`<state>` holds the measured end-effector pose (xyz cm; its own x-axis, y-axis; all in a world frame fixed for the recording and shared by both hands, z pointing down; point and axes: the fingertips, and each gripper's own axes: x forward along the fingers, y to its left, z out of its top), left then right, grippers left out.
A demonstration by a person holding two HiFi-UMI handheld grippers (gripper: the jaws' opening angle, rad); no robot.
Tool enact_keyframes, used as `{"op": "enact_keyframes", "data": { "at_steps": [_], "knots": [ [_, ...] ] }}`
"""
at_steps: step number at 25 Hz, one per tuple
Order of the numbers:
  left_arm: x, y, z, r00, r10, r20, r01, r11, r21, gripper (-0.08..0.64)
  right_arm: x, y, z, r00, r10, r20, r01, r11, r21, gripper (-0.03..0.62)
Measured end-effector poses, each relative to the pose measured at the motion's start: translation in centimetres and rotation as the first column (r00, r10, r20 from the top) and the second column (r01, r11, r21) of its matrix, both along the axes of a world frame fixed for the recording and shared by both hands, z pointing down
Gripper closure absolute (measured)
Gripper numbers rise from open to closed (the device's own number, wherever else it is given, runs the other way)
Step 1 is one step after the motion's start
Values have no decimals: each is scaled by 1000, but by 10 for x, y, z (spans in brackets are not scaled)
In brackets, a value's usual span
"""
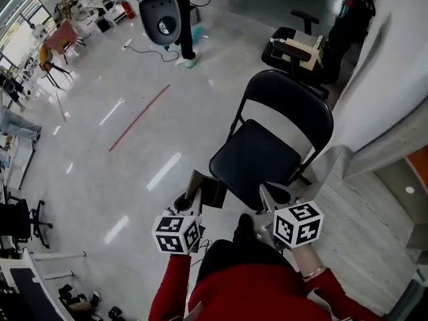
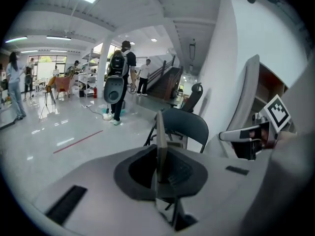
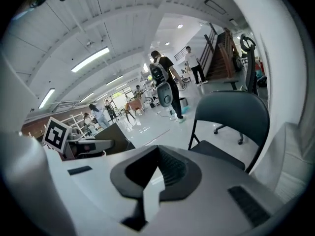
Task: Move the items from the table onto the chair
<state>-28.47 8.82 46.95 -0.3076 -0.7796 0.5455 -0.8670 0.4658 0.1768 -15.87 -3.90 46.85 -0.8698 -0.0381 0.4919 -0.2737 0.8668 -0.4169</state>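
A black folding chair (image 1: 267, 149) stands on the floor just ahead of me, its seat bare. My left gripper (image 1: 195, 191) is shut on a thin, dark, flat item (image 1: 206, 187), held upright by its edge near the seat's front left corner. In the left gripper view the item (image 2: 160, 134) shows edge-on between the pads, with the chair (image 2: 186, 127) behind it. My right gripper (image 1: 266, 195) hovers at the seat's front edge, shut with nothing in it. The right gripper view shows the chair (image 3: 231, 124) close ahead and the left gripper's item (image 3: 110, 134) at the left.
A white wall and a grey ledge (image 1: 374, 146) run close along the chair's right side. A black office chair (image 1: 294, 49) stands behind the folding chair. A person (image 1: 184, 19) stands farther off on the glossy floor, which has a red line (image 1: 137, 119) across it.
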Motion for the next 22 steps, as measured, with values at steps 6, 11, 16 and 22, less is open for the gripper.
{"op": "enact_keyframes", "data": {
  "at_steps": [6, 11, 16, 22],
  "knots": [
    [-46, -85, 8, 987, 154, 40, -154, 988, -1, 523, -13, -59, 10, 987, 163, -11, -162, 985, 51, 580],
    [-77, -156, 32, 954, 296, 42, -294, 955, -47, 523, 7, -124, 23, 923, 384, -36, -381, 922, 63, 580],
    [-77, -224, 49, 878, 479, -9, -478, 877, -40, 523, 40, -150, 31, 781, 616, -98, -611, 788, 83, 580],
    [-74, -280, 76, 785, 620, -15, -620, 782, -64, 523, 40, -152, 42, 644, 754, -132, -749, 656, 95, 580]
  ]
}}
